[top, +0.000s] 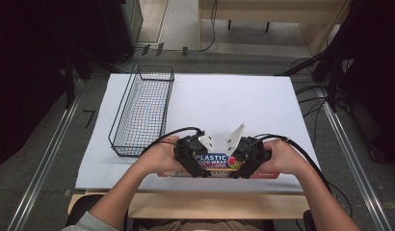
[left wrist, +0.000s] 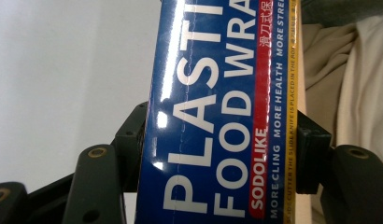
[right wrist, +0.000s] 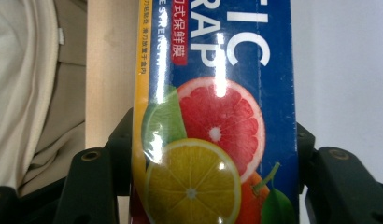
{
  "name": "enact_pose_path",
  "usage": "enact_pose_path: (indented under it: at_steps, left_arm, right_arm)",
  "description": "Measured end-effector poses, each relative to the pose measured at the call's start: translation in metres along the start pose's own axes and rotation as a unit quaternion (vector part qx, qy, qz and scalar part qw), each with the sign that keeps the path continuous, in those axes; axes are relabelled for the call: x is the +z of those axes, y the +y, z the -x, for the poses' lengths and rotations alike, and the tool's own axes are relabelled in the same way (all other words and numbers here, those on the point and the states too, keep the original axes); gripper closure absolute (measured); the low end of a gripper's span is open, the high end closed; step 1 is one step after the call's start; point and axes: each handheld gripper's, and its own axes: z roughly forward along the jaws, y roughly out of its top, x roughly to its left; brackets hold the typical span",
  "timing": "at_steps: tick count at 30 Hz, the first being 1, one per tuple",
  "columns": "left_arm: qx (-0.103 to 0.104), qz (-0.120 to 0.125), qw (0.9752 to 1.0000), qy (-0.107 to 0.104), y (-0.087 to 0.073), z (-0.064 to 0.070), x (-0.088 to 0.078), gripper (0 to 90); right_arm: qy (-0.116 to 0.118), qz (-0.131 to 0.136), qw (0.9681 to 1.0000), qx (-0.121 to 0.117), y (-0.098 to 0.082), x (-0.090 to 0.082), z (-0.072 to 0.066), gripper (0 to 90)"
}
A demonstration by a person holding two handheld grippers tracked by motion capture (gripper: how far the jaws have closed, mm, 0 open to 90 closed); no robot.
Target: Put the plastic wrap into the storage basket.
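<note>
Both hand-held grippers, left and right, were clamped on the plastic wrap box at the worktop's near edge; uneven lifting could have twisted it loose.

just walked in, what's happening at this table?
A person is holding a plastic food wrap box at the near edge of the white table, with a handheld gripper on each end. The left gripper is clamped across the box's width near the "PLASTIC" lettering; the right gripper is clamped across the end with the citrus picture. Both sets of jaws press on the box's long sides. An empty black wire basket sits toward the left of the table, apart from the box.
</note>
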Motion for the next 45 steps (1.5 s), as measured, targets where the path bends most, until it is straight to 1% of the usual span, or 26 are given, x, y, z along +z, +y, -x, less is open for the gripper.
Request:
enact_pose_path:
  at_steps: [3,4,6,9,11,12,13,14,15,18,19,21,22,23,24,25,26,28,30,34,38,39,40,42,43,45]
  left_arm:
    - [0.001,0.002,1.0000,0.005,0.000,0.003,-0.001,39.4]
    - [0.005,0.004,0.9999,0.010,0.000,0.003,-0.002,39.6]
    - [0.008,0.005,0.9998,0.016,0.000,0.005,-0.003,39.8]
    - [0.008,0.005,0.9998,0.015,0.000,0.005,-0.003,39.9]
    - [0.008,0.001,0.9998,0.019,-0.001,0.005,-0.003,40.0]
    - [0.003,-0.001,0.9998,0.020,-0.002,0.005,-0.004,40.0]
    - [0.001,0.000,0.9997,0.023,-0.003,0.005,-0.004,40.0]
    - [0.001,0.000,0.9997,0.023,-0.003,0.005,-0.004,40.1]
    - [-0.007,0.000,0.9998,0.019,-0.004,0.004,-0.005,40.1]
    - [-0.010,0.005,0.9997,0.020,-0.005,0.003,-0.006,40.1]
    - [-0.019,0.006,0.9996,0.019,-0.006,0.002,-0.006,40.0]
    - [-0.018,0.001,0.9995,0.025,-0.006,0.001,-0.005,40.0]
    - [-0.019,-0.001,0.9995,0.026,-0.007,0.001,-0.005,40.0]
    - [-0.021,0.000,0.9994,0.028,-0.007,0.001,-0.004,40.0]
    - [-0.024,-0.001,0.9993,0.028,-0.008,0.000,-0.004,40.0]
    - [-0.026,-0.001,0.9992,0.030,-0.008,0.000,-0.004,40.0]
    - [-0.033,0.000,0.9990,0.029,-0.008,-0.001,-0.004,40.0]
    - [-0.041,0.001,0.9987,0.032,-0.009,-0.002,-0.005,40.1]
    - [-0.041,0.004,0.9985,0.037,-0.010,-0.003,-0.006,40.0]
    - [-0.046,0.003,0.9981,0.040,-0.012,-0.004,-0.009,40.0]
    - [-0.059,0.003,0.9972,0.046,-0.014,-0.007,-0.011,40.0]
    - [-0.068,0.004,0.9967,0.044,-0.015,-0.008,-0.011,40.0]
    - [-0.072,0.006,0.9963,0.046,-0.015,-0.008,-0.011,40.0]
    - [-0.080,0.008,0.9955,0.050,-0.016,-0.010,-0.013,40.0]
    - [-0.080,0.007,0.9954,0.051,-0.017,-0.011,-0.015,40.0]
    - [-0.088,0.012,0.9946,0.054,-0.018,-0.012,-0.017,40.0]
  right_arm:
    - [0.000,0.003,1.0000,-0.006,-0.001,0.000,0.000,40.4]
    - [0.000,0.004,1.0000,-0.006,-0.001,0.000,0.000,40.2]
    - [-0.006,0.008,0.9999,-0.011,-0.001,-0.001,-0.001,39.7]
    - [-0.009,0.009,0.9999,-0.009,-0.001,-0.001,-0.002,39.0]
    - [-0.005,0.020,0.9998,-0.004,-0.003,-0.003,-0.001,36.0]
    - [-0.005,0.029,0.9996,0.004,-0.004,-0.004,0.000,33.7]
    - [0.001,0.034,0.9994,0.008,-0.005,-0.006,0.002,32.4]
    - [0.000,0.036,0.9992,0.015,-0.006,-0.008,0.002,31.4]
    - [-0.005,0.039,0.9990,0.018,-0.007,-0.009,0.003,30.5]
    - [-0.007,0.045,0.9987,0.021,-0.010,-0.012,0.005,29.2]
    - [-0.015,0.050,0.9984,0.021,-0.012,-0.014,0.006,27.7]
    - [-0.014,0.053,0.9982,0.023,-0.014,-0.015,0.005,25.7]
    - [-0.022,0.059,0.9979,0.018,-0.014,-0.017,0.006,25.3]
    - [-0.019,0.060,0.9978,0.022,-0.015,-0.018,0.005,24.6]
    - [-0.026,0.068,0.9972,0.017,-0.016,-0.020,0.006,23.5]
    - [-0.030,0.074,0.9965,0.023,-0.017,-0.022,0.006,22.4]
    - [-0.035,0.080,0.9958,0.029,-0.018,-0.025,0.006,22.4]
    - [-0.048,0.089,0.9942,0.038,-0.021,-0.029,0.007,21.8]
    - [-0.055,0.090,0.9933,0.048,-0.024,-0.033,0.010,20.8]
    - [-0.072,0.103,0.9894,0.073,-0.033,-0.040,0.014,20.8]
    - [-0.088,0.115,0.9866,0.075,-0.041,-0.048,0.016,20.8]
    - [-0.094,0.118,0.9859,0.073,-0.043,-0.050,0.016,20.8]
    - [-0.101,0.123,0.9845,0.074,-0.045,-0.052,0.015,20.8]
    - [-0.107,0.130,0.9826,0.078,-0.050,-0.055,0.016,20.7]
    - [-0.111,0.132,0.9817,0.081,-0.052,-0.056,0.016,20.7]
    - [-0.122,0.135,0.9793,0.089,-0.057,-0.057,0.018,20.7]
